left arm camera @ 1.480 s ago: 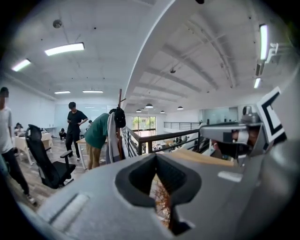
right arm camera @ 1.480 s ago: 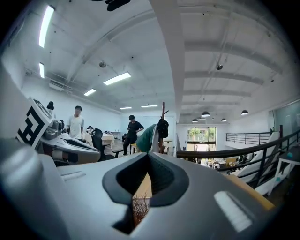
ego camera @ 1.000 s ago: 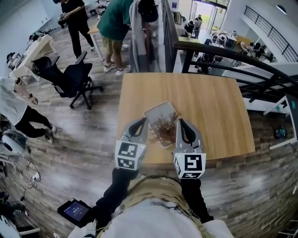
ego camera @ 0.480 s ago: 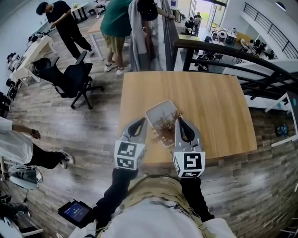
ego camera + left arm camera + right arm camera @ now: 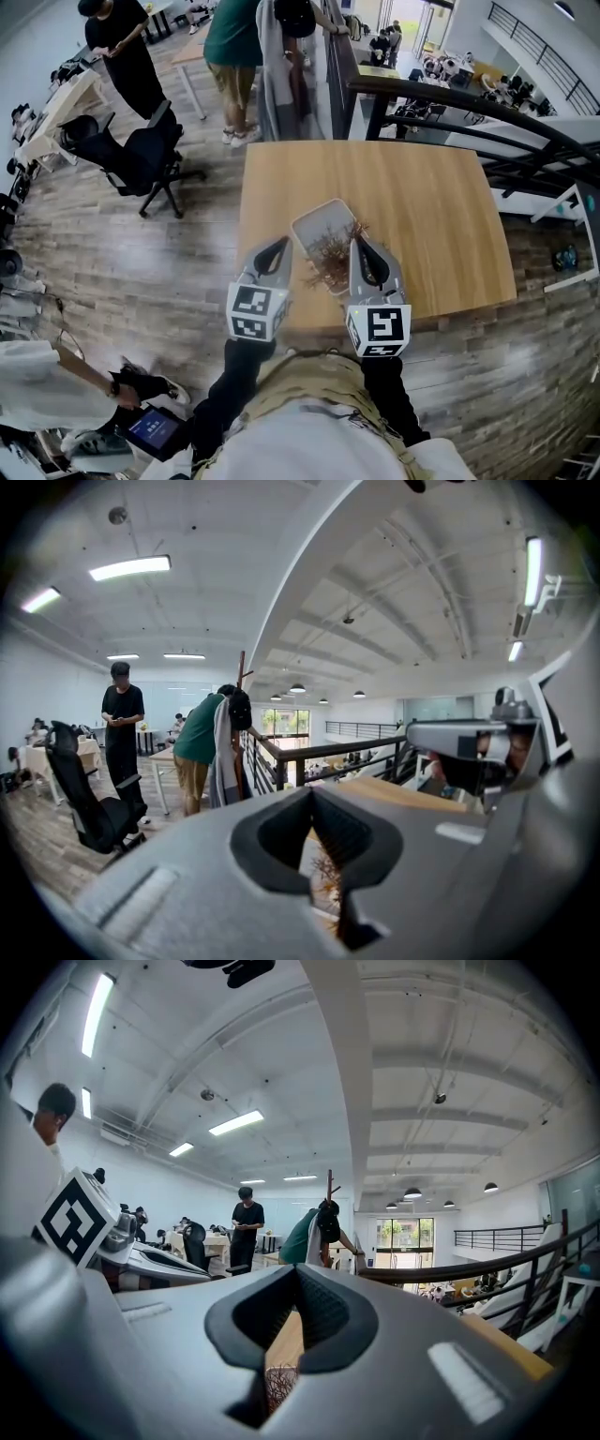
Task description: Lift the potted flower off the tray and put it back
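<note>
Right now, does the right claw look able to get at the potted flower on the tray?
Probably yes: the potted flower sits on the tray close beside the right claw, with nothing between them. Its jaws are shut, though, so they would need to open first.

Head view. The tray (image 5: 317, 223) lies on the table (image 5: 422, 216), toward its near left part. The potted flower (image 5: 330, 261) stands, as far as can be made out, at the tray's near end. The left gripper (image 5: 281, 246) is just left of the flower, the right gripper (image 5: 356, 246) just right. An office chair (image 5: 141, 155) stands on the floor left of the table; a railing (image 5: 469, 105) runs behind the table.
</note>
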